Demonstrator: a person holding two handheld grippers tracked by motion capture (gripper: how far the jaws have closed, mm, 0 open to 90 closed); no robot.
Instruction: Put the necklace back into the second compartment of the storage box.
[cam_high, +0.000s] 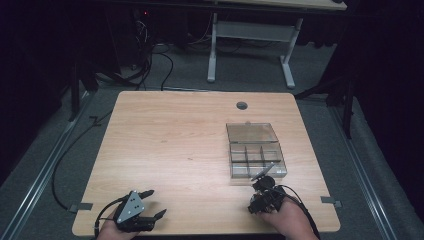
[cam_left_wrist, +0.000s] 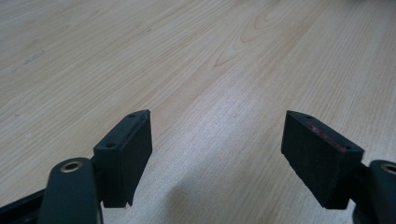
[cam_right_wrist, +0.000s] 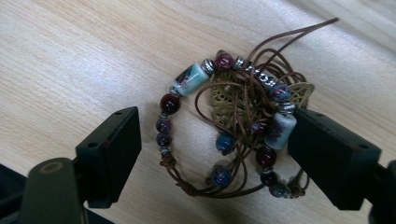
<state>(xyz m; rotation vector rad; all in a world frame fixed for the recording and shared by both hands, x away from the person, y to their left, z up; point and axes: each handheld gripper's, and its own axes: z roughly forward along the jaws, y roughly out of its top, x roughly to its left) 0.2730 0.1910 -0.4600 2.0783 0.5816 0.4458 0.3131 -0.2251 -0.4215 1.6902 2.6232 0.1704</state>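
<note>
A bracelet (cam_right_wrist: 190, 77) of dark red, blue and pale ceramic beads on tangled brown cord, with a brass filigree charm, lies on the wooden table (cam_high: 175, 145). My right gripper (cam_right_wrist: 215, 121) hangs over it with its jaws wide, the bracelet lying between them. The right pad (cam_right_wrist: 327, 154) sits against the bracelet's edge, while the left pad (cam_right_wrist: 114, 149) stands off it. In the high view this gripper (cam_high: 264, 187) is at the table's front right. My left gripper (cam_high: 156, 203) rests at the front left, open with nothing between its jaws (cam_left_wrist: 217, 116).
A clear plastic compartment box (cam_high: 257, 161) sits just beyond the right gripper, its lid (cam_high: 251, 132) folded back flat behind it. A round cable hole (cam_high: 242, 105) is near the table's far edge. A second desk's legs (cam_high: 212, 50) and cables stand on the floor beyond.
</note>
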